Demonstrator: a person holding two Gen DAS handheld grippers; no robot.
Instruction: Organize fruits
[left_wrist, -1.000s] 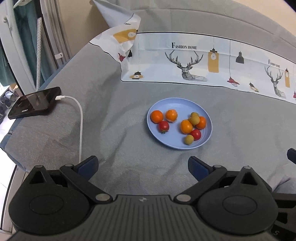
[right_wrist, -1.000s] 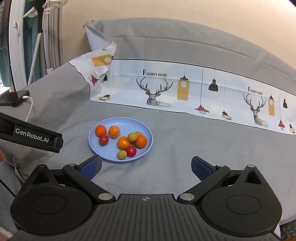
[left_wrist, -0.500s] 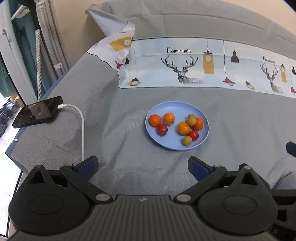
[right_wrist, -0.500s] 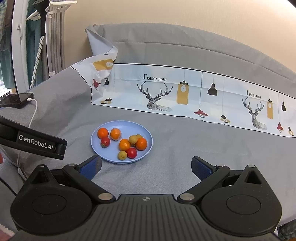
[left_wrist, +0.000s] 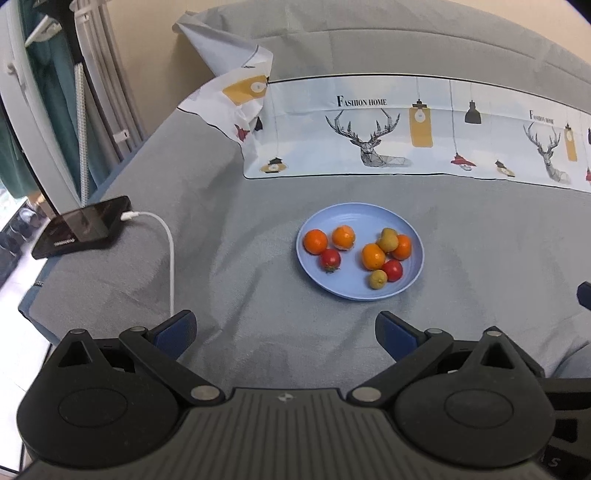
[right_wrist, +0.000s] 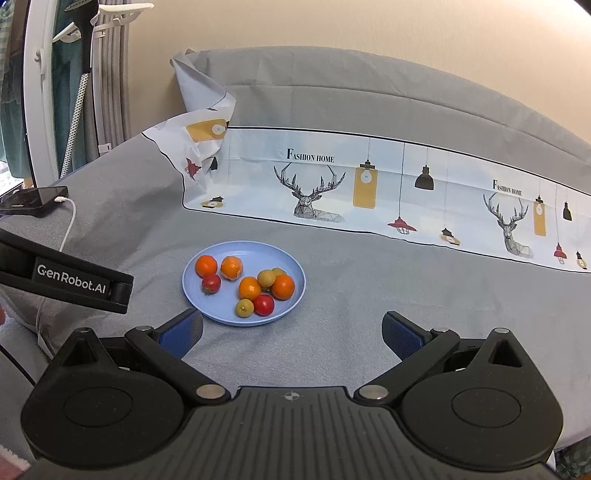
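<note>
Both tools wide open, nothing held. Left tool (left_wrist: 284, 328) and right tool (right_wrist: 291, 328) hang above the grey fabric-covered bed (left_wrist: 229, 206), side by side; blue pads (left_wrist: 173, 330) clear of everything. Left tool's black body with the white GenRobot.AI lettering shows at the left edge of the right wrist view (right_wrist: 70, 282).

Fruit all sits on the round light-blue plastic plate (left_wrist: 360, 216) (right_wrist: 243, 249), on the bed ahead of both tools, no contact with either.

On the plate:
- two orange fruits (left_wrist: 315, 241) (left_wrist: 343, 237) side by side at left-rear, the right one pale-skinned
- red tomato with green stalk (left_wrist: 330, 259) just in front of them
- cluster at right: orange fruit (left_wrist: 373, 256), yellow-green round fruit (left_wrist: 388, 239) touching it, another orange fruit (left_wrist: 402, 246) behind, a second red tomato (left_wrist: 392, 270)
- small yellow-green fruit (left_wrist: 377, 279) at front, beside that tomato

Behind the plate: white printed cloth with deer heads, lamps and "FASHION HOME" text (left_wrist: 369, 136), left corner folded up. Far left on the bed: black smartphone (left_wrist: 83, 230) with white charging cable (left_wrist: 168, 251) plugged in. White rack with hanging clothes (right_wrist: 37, 92) beyond the bed's left edge.
</note>
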